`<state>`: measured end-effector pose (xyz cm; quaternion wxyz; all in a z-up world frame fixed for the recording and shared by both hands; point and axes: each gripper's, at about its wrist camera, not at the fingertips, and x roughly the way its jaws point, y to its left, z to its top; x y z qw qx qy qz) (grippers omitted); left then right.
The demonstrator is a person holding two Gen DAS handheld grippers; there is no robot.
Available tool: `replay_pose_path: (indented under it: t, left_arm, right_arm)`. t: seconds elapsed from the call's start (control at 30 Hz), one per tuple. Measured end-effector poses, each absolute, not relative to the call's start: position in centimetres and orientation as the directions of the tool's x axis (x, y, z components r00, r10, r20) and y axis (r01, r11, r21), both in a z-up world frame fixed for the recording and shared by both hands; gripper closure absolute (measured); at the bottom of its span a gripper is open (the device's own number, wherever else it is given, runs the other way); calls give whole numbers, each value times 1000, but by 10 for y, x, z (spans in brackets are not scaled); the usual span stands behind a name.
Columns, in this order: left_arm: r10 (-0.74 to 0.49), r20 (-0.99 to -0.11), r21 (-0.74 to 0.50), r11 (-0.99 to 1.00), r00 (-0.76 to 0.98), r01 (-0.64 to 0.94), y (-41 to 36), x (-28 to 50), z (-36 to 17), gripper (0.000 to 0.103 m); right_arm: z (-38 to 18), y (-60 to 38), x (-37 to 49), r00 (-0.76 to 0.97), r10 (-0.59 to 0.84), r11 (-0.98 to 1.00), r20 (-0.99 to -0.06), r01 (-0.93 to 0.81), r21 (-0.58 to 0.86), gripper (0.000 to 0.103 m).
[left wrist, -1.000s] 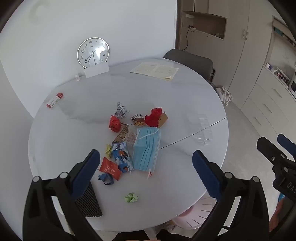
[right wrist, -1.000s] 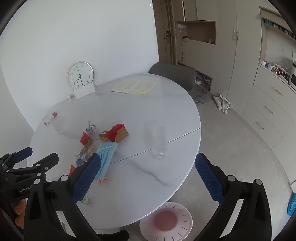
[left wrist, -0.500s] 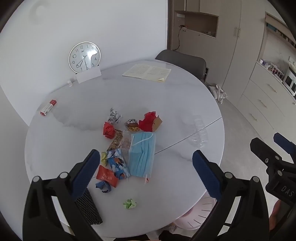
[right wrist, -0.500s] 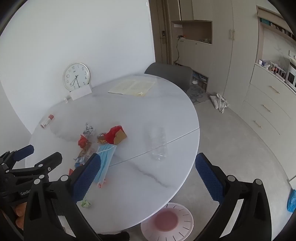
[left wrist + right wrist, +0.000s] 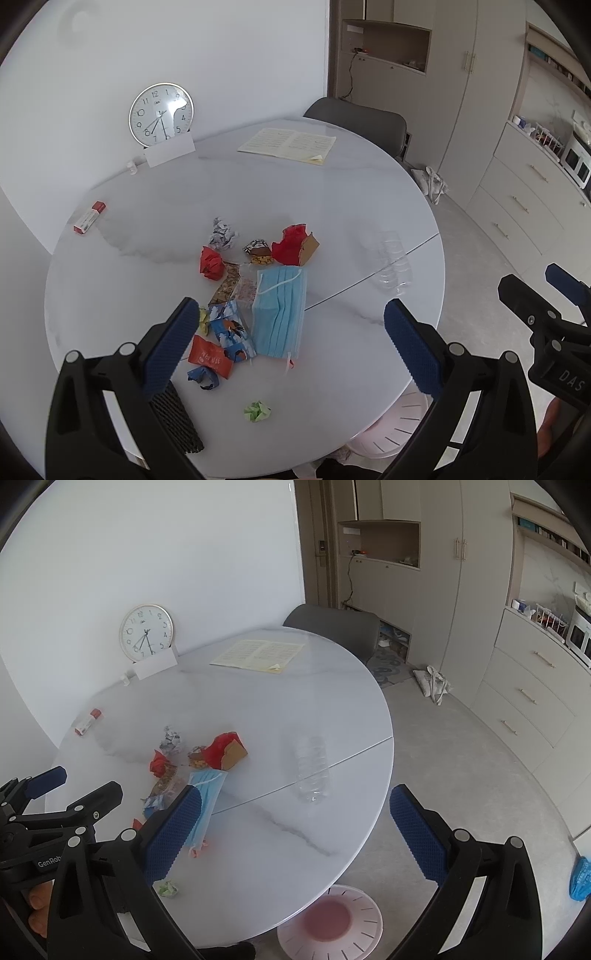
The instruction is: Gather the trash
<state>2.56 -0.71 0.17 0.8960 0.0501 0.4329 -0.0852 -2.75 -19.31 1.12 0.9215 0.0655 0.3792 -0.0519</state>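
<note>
A pile of trash lies on the round white table [image 5: 332, 206]: a blue face mask [image 5: 280, 314], red crumpled paper [image 5: 211, 263], a red and brown carton piece [image 5: 297, 249], snack wrappers [image 5: 210, 356], a green paper ball [image 5: 256, 410] and a black mesh sleeve [image 5: 173, 417]. An empty clear bottle [image 5: 312, 771] lies to the right. My left gripper [image 5: 291, 347] is open above the table's near edge. My right gripper [image 5: 295, 832] is open, held high, right of the pile. A pink bin [image 5: 330, 917] stands on the floor under the table edge.
A wall clock [image 5: 161, 114] with a white card, an open booklet [image 5: 288, 144] and a small red and white tube [image 5: 89, 217] sit at the table's far side. A grey chair [image 5: 332, 629] stands behind. Cabinets line the right wall.
Both grippers have drifted slightly; the view has shifted so the table sits a little farther left. Both stay open and empty. Nothing on the table has moved.
</note>
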Motion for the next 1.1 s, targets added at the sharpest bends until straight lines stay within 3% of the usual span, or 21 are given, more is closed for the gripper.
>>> replay_pose_path:
  t: [1.1]
  left_arm:
    - [-109, -789, 13, 981, 605, 194, -5, 26, 2, 7]
  right_arm:
    - [15, -195, -30, 707, -55, 984, -705, 159, 83, 2]
